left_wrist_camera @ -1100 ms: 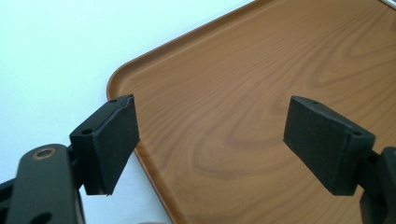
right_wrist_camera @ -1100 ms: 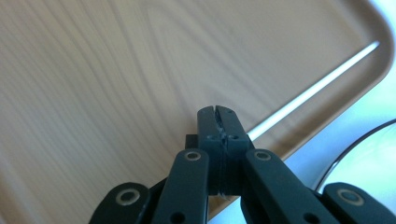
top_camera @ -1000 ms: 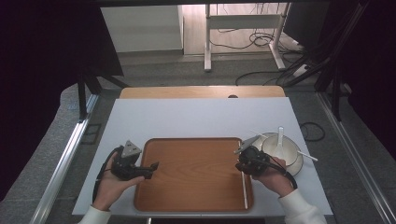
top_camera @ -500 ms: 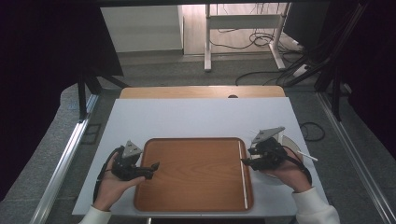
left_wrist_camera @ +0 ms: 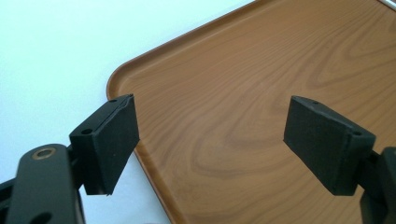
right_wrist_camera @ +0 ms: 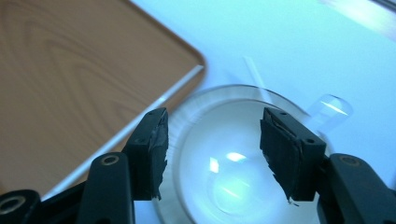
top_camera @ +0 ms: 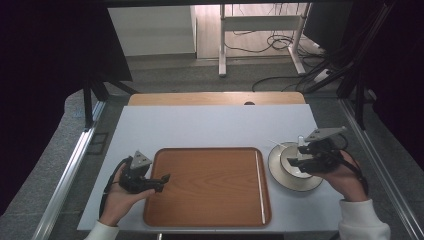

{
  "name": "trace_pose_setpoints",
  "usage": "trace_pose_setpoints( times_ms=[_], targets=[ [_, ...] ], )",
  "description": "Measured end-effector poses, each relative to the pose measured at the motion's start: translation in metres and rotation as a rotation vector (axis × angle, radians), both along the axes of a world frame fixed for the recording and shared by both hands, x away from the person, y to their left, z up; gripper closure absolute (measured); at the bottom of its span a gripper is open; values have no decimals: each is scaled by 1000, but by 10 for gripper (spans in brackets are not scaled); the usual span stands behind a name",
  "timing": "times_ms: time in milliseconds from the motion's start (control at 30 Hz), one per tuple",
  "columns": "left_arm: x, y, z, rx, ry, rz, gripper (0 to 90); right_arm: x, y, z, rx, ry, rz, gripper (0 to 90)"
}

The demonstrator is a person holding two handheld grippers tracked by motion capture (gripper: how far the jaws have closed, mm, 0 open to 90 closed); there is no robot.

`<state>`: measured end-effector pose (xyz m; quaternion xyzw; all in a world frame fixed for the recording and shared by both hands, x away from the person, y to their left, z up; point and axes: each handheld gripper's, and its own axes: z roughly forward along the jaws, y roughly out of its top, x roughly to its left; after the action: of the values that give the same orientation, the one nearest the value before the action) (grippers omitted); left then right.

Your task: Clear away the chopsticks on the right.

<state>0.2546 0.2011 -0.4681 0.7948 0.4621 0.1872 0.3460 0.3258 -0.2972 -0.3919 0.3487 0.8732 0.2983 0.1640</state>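
A rectangular brown wood-grain tray point(top_camera: 207, 185) with rounded corners is lying at the near middle of the pale table point(top_camera: 210, 125), and a thin white stick point(top_camera: 259, 185) is lying inside it along its right edge, running from far to near. Just to the right of the tray, a round shallow glass dish point(top_camera: 290, 172) is sitting on the table with a smaller pale bowl nested in it; a second thin white stick point(top_camera: 276, 143) is poking out over its far left rim.

The right gripper point(top_camera: 299, 156) is hovering directly over the dish, and in the right gripper view its jaws are standing apart above the glass point(right_wrist_camera: 224, 163), which has a bright reflection in its hollow; they have just been opening, and nothing is sitting between them. The stick in the tray point(right_wrist_camera: 140, 122) is showing left of that gripper as a slim, straight, pale line beside the tray's raised lip.

The left gripper point(top_camera: 162, 181) is resting at the tray's left edge, pointing right, its jaws spread wide over bare wood point(left_wrist_camera: 224, 121) and gripping nothing.
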Motion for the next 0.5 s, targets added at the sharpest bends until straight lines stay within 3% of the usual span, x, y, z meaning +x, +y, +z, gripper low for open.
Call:
trace_pose_setpoints(
  times_ms=[167,267,433,500],
  targets=[
    [0,2,2,-6,-6,6,177,4,-28,7,-2,-18,-66,409],
    [0,2,3,-5,-7,6,177,9,-47,8,-55,-13,-125,419],
    [0,1,2,-8,-5,9,177,18,-70,5,-163,47,-167,431],
    [0,1,2,-9,-5,9,177,25,-75,-1,-215,103,-171,433]
  ],
)
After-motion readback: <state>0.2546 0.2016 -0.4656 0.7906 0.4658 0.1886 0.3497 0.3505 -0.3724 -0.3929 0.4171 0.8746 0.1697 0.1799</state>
